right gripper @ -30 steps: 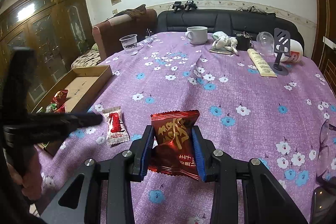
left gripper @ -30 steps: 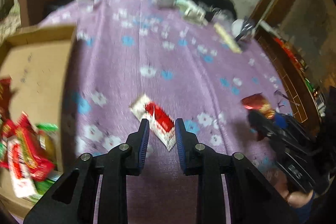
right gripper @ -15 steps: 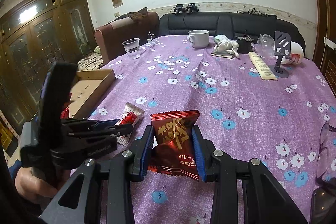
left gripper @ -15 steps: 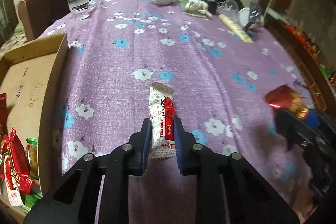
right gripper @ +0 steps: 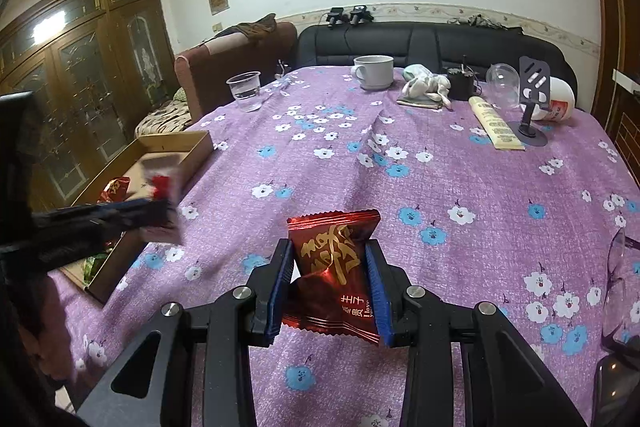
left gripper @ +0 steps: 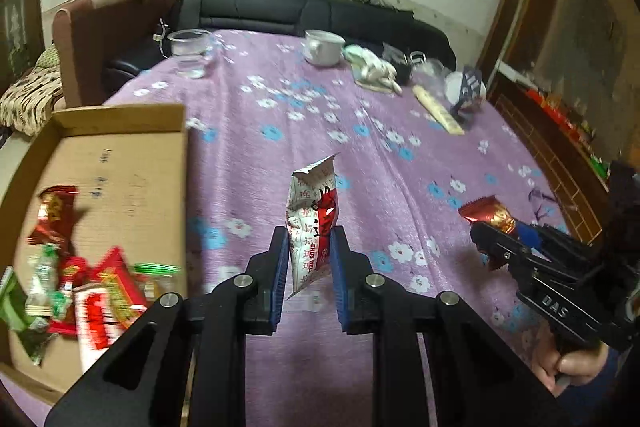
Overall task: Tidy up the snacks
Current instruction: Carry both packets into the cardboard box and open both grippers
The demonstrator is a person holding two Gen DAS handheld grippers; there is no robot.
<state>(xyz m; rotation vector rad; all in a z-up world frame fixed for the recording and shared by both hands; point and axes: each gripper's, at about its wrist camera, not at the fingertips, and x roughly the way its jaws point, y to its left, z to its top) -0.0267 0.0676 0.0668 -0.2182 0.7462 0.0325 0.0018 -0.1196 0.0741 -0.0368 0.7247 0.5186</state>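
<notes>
My left gripper (left gripper: 308, 239) is shut on a white and red snack packet (left gripper: 312, 215) and holds it upright above the purple flowered tablecloth (left gripper: 280, 131). In the right wrist view it shows blurred at the left (right gripper: 160, 211). My right gripper (right gripper: 330, 259) is shut on a dark red snack packet with gold letters (right gripper: 332, 267), held above the cloth; it also shows in the left wrist view (left gripper: 486, 213). A cardboard box (left gripper: 120, 163) with several snack packets (left gripper: 92, 287) lies to the left of my left gripper.
At the far end of the table stand a clear plastic cup (right gripper: 244, 91), a white mug (right gripper: 374, 71), a crumpled cloth (right gripper: 424, 87), a cream packet (right gripper: 496, 123) and a black phone stand (right gripper: 530, 107). A black sofa (right gripper: 432, 43) is behind the table.
My left gripper closed on the white and red packet and lifted it off the cloth, swinging left toward the box. My right gripper has kept still with its red packet.
</notes>
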